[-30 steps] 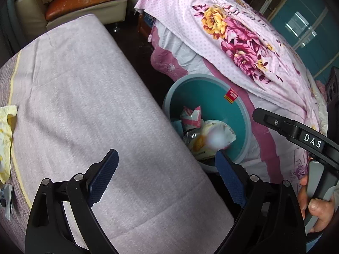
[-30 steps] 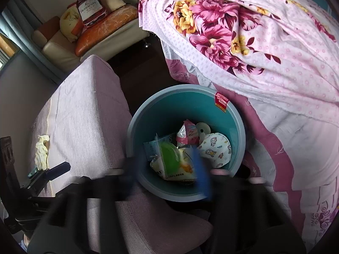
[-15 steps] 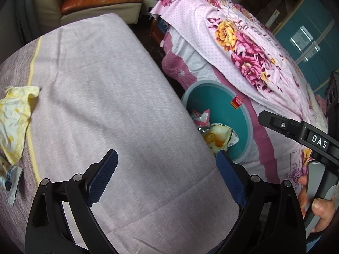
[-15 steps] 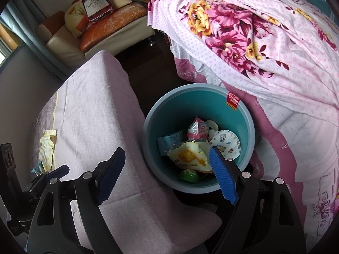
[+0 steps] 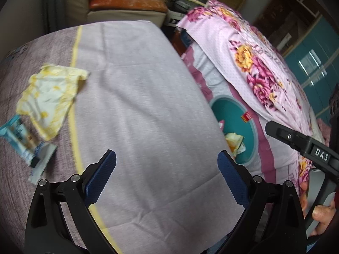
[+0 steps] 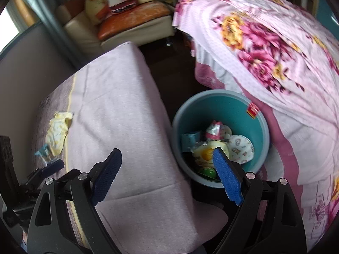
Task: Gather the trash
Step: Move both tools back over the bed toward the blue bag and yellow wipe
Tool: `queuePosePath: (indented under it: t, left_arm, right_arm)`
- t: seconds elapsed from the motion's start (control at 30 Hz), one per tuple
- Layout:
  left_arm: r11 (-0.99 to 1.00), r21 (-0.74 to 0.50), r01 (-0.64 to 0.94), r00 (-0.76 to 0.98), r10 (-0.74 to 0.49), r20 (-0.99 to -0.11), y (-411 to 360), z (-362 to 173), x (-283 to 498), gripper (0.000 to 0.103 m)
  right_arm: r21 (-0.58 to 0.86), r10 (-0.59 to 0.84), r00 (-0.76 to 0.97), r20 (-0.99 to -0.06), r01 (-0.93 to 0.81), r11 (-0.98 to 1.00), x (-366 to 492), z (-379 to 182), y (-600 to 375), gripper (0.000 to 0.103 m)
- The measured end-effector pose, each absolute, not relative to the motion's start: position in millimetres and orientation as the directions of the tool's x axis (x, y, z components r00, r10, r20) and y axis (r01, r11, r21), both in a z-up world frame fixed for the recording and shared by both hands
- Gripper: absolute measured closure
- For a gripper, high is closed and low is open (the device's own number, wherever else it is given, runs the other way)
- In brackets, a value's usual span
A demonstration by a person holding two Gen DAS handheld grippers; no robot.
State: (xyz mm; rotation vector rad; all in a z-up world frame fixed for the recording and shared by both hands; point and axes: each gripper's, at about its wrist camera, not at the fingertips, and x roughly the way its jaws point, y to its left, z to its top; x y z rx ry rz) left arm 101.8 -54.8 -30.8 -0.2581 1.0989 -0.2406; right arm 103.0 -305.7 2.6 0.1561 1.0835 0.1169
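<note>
We see the trash bin (image 6: 220,114) on the floor between the lilac-covered bed (image 6: 118,114) and the floral bedspread (image 6: 275,48), wrappers piled inside. Over the bin's near rim our right tool (image 6: 167,175) has just been opening, nothing between its pads. Left of the bin, our left tool (image 5: 167,177) stands apart, empty, over the bed, where a yellow cloth (image 5: 48,97) and blue wrapper (image 5: 17,135) lie.

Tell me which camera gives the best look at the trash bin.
The right wrist view: the trash bin shows its whole rim and the wrappers inside. The left wrist view catches the bin only partly, cut off by the lilac bedcover.
</note>
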Motion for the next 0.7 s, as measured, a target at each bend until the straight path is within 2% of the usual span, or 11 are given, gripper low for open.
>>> queuePosePath:
  t: [0.7]
  left_arm:
    - [0.885, -0.293, -0.361, 0.473, -0.097, -0.876, 111, -52, 82, 0.006]
  right_arm:
    - [0.125, 0.219, 0.388, -0.895, -0.253, 0.959, 117, 3, -168, 0.020]
